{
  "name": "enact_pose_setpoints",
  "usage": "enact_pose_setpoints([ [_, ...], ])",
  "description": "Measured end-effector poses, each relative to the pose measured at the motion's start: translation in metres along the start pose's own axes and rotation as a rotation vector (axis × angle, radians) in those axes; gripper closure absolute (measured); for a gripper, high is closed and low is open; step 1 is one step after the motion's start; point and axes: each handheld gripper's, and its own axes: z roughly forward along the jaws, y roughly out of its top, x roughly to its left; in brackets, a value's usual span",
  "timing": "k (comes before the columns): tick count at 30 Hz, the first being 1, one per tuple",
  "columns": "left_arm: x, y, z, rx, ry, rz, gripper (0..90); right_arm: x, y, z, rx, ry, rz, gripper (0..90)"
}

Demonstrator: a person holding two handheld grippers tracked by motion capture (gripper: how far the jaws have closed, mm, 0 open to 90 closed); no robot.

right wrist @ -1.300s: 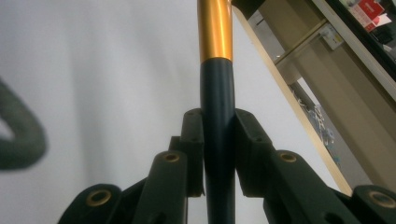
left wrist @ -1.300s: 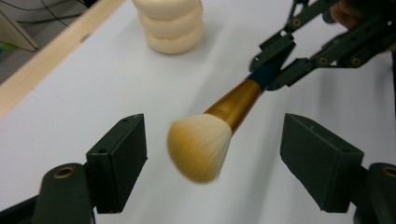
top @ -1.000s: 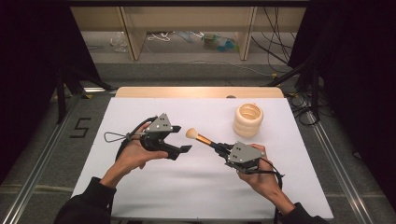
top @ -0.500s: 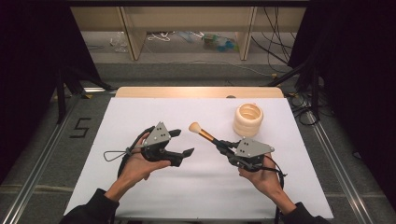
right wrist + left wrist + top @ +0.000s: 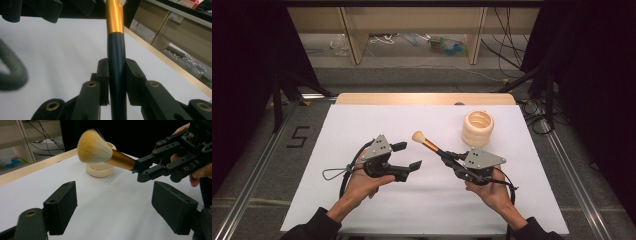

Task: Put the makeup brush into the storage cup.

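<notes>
Right tool (image 5: 451, 157) clamping makeup brush (image 5: 426, 142) handle, left tool (image 5: 408, 155) spread wide, holding nothing

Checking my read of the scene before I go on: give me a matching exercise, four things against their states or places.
Things:
1. left gripper
2. right gripper
3. brush
4. ridged cream holder

States:
a. stands on the white table cover
b. jaws apart, nothing between
c. bristles up, off the table
d. clamped on a dark handle

Pairs: 1-b, 2-d, 3-c, 4-a
</notes>
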Motion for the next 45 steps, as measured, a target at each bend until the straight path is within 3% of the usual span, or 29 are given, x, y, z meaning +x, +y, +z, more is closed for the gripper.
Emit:
enact_pose_setpoints([
  [6,-0.001,-0.002,0.002,-0.009,-0.013,-0.039,20.5,0.006,0.001,0.003,-0.005,0.011,0.011,75.9],
  [17,-0.004,-0.007,0.009,-0.009,-0.047,-0.061,20.6,0.015,0.004,0.007,-0.020,0.035,0.008,75.9],
  [21,-0.006,-0.007,0.010,-0.021,-0.060,-0.091,21.0,0.019,0.005,0.009,-0.025,0.048,0.004,75.9],
  [31,-0.007,-0.008,0.013,-0.027,-0.080,-0.094,22.0,0.024,0.007,0.011,-0.034,0.066,0.002,75.9],
  [45,-0.011,-0.009,0.015,-0.046,-0.111,-0.127,26.3,0.028,0.011,0.012,-0.054,0.087,0.007,75.9],
])
